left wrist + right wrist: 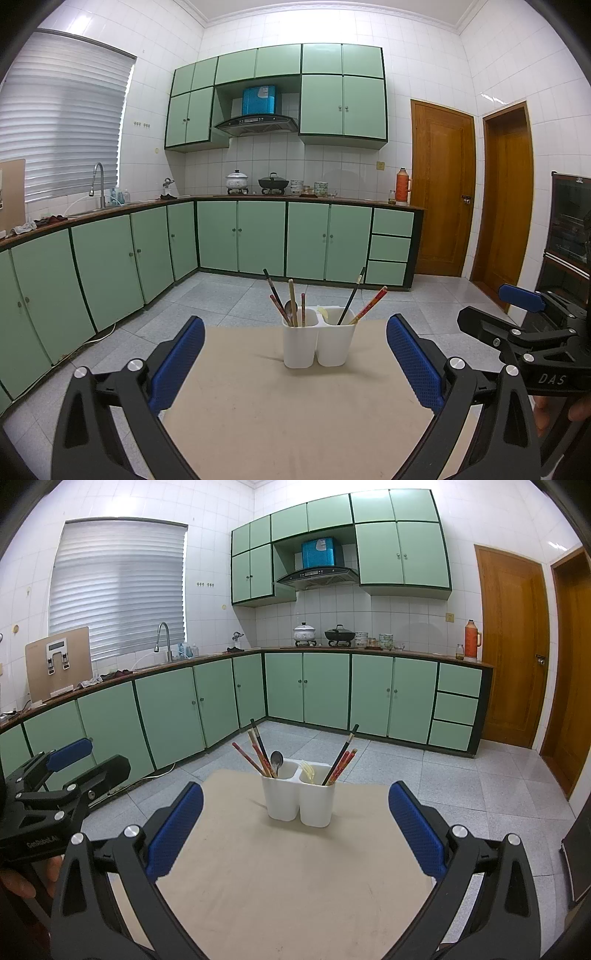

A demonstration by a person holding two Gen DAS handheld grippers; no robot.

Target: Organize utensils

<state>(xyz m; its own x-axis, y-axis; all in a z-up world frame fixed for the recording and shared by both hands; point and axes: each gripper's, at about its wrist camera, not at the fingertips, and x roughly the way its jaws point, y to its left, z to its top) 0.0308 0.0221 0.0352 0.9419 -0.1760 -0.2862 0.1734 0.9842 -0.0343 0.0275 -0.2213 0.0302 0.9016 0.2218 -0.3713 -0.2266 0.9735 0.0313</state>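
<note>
A white two-compartment utensil holder [318, 343] [299, 801] stands upright near the far edge of a beige table [295, 424] [288, 878]. Its left cup holds several chopsticks [258, 755] and a metal spoon [276, 761]. Its right cup holds a pale yellow fork [307, 770] and a few chopsticks [341, 762]. My left gripper [295, 339] is open and empty, well short of the holder. My right gripper [295, 805] is open and empty, also short of the holder. Each gripper shows at the edge of the other's view.
The table stands in a kitchen with green cabinets [258, 236], a sink with a faucet [98, 184], pots on a stove [273, 182] and two wooden doors [443, 184]. Grey tiled floor [461, 775] surrounds the table.
</note>
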